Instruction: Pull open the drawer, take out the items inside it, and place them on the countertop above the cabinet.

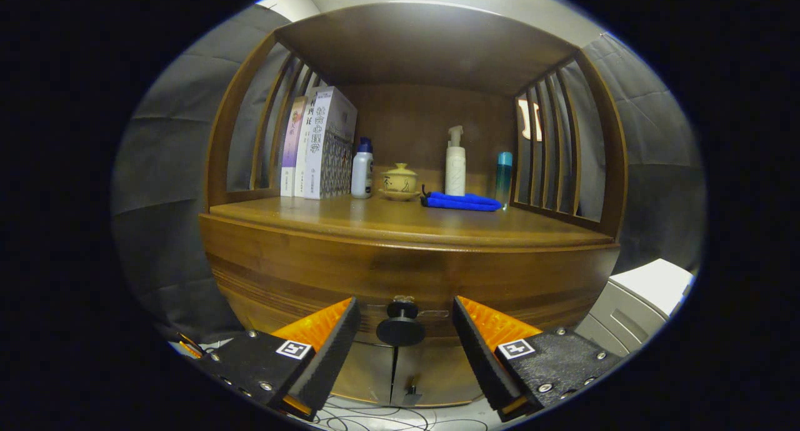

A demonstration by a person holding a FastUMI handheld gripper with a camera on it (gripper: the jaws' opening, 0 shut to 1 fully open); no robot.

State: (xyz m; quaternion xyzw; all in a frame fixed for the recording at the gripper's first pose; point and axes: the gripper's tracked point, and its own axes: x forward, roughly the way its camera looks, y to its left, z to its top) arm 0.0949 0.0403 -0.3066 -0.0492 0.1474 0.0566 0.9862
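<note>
Your gripper [405,331] holds its jaws wide, either side of the drawer knob [400,326] on the closed drawer [312,268]; closing off-centre risks slipping off the knob.

A closed wooden drawer [400,281] spans the cabinet front just below the desk [400,222] (a bare stretch of brown wood at its near edge), its round dark knob [400,328] centred between the spread tongs [406,322], untouched.
</note>
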